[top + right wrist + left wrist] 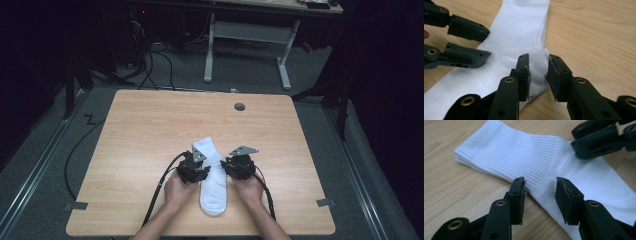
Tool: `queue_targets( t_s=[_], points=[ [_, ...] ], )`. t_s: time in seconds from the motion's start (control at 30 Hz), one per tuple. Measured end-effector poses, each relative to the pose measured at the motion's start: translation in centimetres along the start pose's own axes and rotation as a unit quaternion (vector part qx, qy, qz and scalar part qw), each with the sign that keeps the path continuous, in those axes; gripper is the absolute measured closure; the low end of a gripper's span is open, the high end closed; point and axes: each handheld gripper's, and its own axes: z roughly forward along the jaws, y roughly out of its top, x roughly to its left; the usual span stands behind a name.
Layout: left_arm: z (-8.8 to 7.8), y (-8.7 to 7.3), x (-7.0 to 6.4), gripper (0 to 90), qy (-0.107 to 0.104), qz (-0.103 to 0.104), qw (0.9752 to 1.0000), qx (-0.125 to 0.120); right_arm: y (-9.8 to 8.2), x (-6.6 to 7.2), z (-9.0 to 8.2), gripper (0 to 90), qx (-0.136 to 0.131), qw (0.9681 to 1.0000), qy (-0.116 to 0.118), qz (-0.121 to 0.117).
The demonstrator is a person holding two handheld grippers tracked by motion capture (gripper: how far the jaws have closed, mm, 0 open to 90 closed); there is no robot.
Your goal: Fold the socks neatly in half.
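A white sock (214,176) lies flat on the wooden table (145,125) near its front edge, ribbed cuff at the far end and toe toward me. My left gripper (204,172) is at the sock's left edge. In the left gripper view its jaws (540,185) stand open astride that edge of the sock (529,152), below the ribbing, with the pads apart from the cloth. My right gripper (226,167) is at the opposite edge. Its jaws (537,62) stand a little apart around the heel bulge of the sock (521,27) without pressing it.
A round grey grommet (240,106) sits in the tabletop at the far side. Beyond the table stand a white-legged desk (248,35) and cables (155,60) on the grey floor. Bare wood surrounds the sock.
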Motion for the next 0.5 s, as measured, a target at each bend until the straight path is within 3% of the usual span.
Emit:
queue_targets(
  t_s=[0.1, 0.27, 0.37, 0.5],
  points=[
    [-0.4, 0.0, 0.1, 57.6, 0.004, -0.003, 1.0000, -0.001, 0.0, -0.4, -0.5, 69.4, -0.007, 0.9999, -0.005, 0.004],
    [-2.3, -0.1, -0.5, 50.7, -0.019, -0.005, 0.9995, -0.024, -0.1, 0.0, -0.8, 65.0, -0.007, 0.9999, 0.006, -0.009],
    [-2.8, -0.4, -0.9, 47.9, -0.029, -0.002, 0.9994, -0.021, -0.2, 0.2, -0.3, 62.7, 0.005, 0.9999, 0.003, -0.016],
    [-2.0, -0.7, -1.4, 46.2, -0.017, 0.023, 0.9996, 0.007, -0.4, 0.0, 0.3, 60.8, 0.016, 0.9998, 0.001, -0.008]
  ],
)
